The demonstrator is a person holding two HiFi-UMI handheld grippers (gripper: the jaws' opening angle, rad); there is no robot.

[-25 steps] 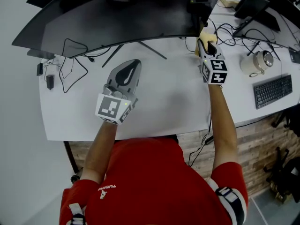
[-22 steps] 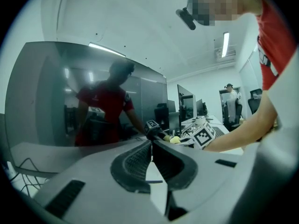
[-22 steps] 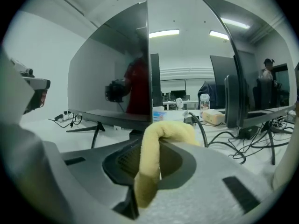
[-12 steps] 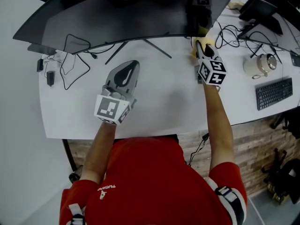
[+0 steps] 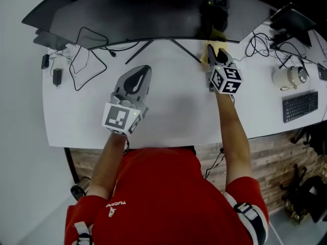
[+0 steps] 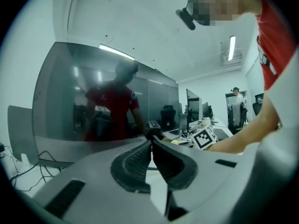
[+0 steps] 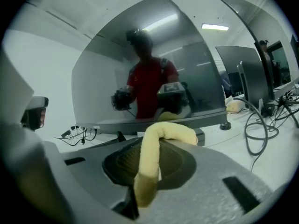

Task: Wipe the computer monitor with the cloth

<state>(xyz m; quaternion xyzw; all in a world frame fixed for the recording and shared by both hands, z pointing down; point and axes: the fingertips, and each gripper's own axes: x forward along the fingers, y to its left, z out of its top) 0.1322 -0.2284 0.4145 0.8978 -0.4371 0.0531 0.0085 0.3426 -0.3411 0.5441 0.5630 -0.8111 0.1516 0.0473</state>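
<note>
A wide curved dark monitor [image 5: 153,14] stands along the back of the white desk [image 5: 168,111]. My right gripper [image 5: 214,55] is shut on a yellow cloth [image 5: 206,55] at the screen's lower edge, right of the stand. In the right gripper view the cloth [image 7: 149,162] is pinched between the jaws of that gripper [image 7: 154,139] and its end folds over toward the monitor [image 7: 154,64]. My left gripper [image 5: 144,69] hovers over the desk, short of the screen, shut and empty. In the left gripper view the left gripper [image 6: 150,141] faces the monitor [image 6: 93,106].
Monitor stand legs [image 5: 138,52] splay on the desk under the screen. Loose cables and adapters [image 5: 84,55] lie at the back left. To the right are more cables [image 5: 260,42], a white pot [image 5: 291,76], a black keyboard [image 5: 304,106] and another screen [image 5: 296,19].
My right gripper with the cloth has slid left along the monitor's lower edge, closer to the stand leg. The left gripper has stayed in place.
</note>
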